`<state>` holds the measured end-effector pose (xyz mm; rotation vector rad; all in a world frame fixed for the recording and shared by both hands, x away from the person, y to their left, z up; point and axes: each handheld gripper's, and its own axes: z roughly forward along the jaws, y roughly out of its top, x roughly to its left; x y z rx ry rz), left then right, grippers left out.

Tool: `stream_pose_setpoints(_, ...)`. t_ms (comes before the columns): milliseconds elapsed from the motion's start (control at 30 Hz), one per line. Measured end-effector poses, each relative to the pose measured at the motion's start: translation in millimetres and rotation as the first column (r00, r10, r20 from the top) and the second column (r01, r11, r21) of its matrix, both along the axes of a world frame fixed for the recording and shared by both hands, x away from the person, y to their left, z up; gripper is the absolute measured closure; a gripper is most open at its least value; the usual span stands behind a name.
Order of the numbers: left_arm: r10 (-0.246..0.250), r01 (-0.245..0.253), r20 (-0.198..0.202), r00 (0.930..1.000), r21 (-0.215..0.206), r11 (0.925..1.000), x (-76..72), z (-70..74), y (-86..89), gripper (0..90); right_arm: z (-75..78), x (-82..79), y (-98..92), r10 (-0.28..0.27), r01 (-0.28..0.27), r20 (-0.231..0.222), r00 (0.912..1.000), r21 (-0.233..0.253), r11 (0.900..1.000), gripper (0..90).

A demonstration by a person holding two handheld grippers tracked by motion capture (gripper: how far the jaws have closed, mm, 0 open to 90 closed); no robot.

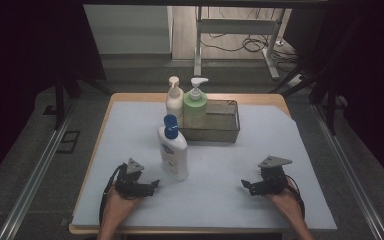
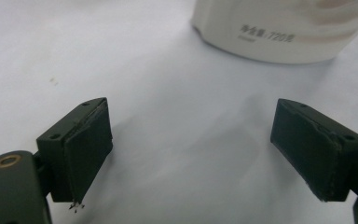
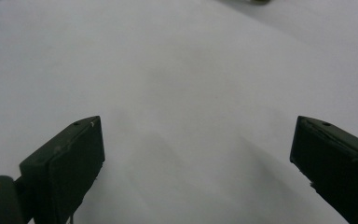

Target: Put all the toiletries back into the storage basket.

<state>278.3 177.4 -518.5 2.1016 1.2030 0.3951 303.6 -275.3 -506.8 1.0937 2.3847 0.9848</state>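
Nearest us, our left gripper (image 1: 152,185) rests with jaws apart, just beside the tall white plastic lotion bottle with a blue cap (image 1: 172,148) at its one o'clock. It looks top-heavy and slick; we'd grip its lower body. Our right gripper (image 1: 246,186) waits open; the wire basket (image 1: 222,125) sits beyond.

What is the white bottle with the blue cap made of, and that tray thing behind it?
The white bottle looks like smooth plastic: an even, slightly glossy skin with printed text, and a blue moulded cap. The tray seems to be metal wire mesh: grey, see-through walls with a thin rim, though the dim light leaves that uncertain.
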Motion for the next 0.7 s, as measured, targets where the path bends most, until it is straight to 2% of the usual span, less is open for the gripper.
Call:
stream_pose_setpoints(67,0.013,-0.013,-0.003,0.9999,0.009,0.9999,-0.5,-1.1,3.2,12.4,1.4,-0.8,3.4,0.011,-0.011,0.001,0.9999,0.0,1.0,3.1)
stream_pose_setpoints(267,0.02,-0.02,0.001,0.9998,-0.003,0.9998,-0.6,-3.9,8.7,12.3,6.9,-0.7,13.3,0.035,-0.035,-0.005,0.9994,0.019,0.999,2.7)
stream_pose_setpoints(367,0.021,-0.021,0.005,0.9998,0.004,0.9998,-1.0,-4.6,7.3,12.1,10.9,-1.1,18.7,0.054,-0.054,-0.002,0.9986,0.032,0.998,2.7)
stream_pose_setpoints(467,0.021,-0.022,0.014,0.9997,0.035,0.9992,-1.9,-5.3,4.0,12.0,15.2,-0.6,24.2,0.072,-0.072,0.006,0.9974,0.035,0.997,2.6)
stream_pose_setpoints(700,0.021,-0.022,0.018,0.9996,0.034,0.9992,-2.2,-5.6,4.2,12.0,21.9,2.1,34.9,0.107,-0.107,-0.005,0.9942,0.063,0.992,2.6)
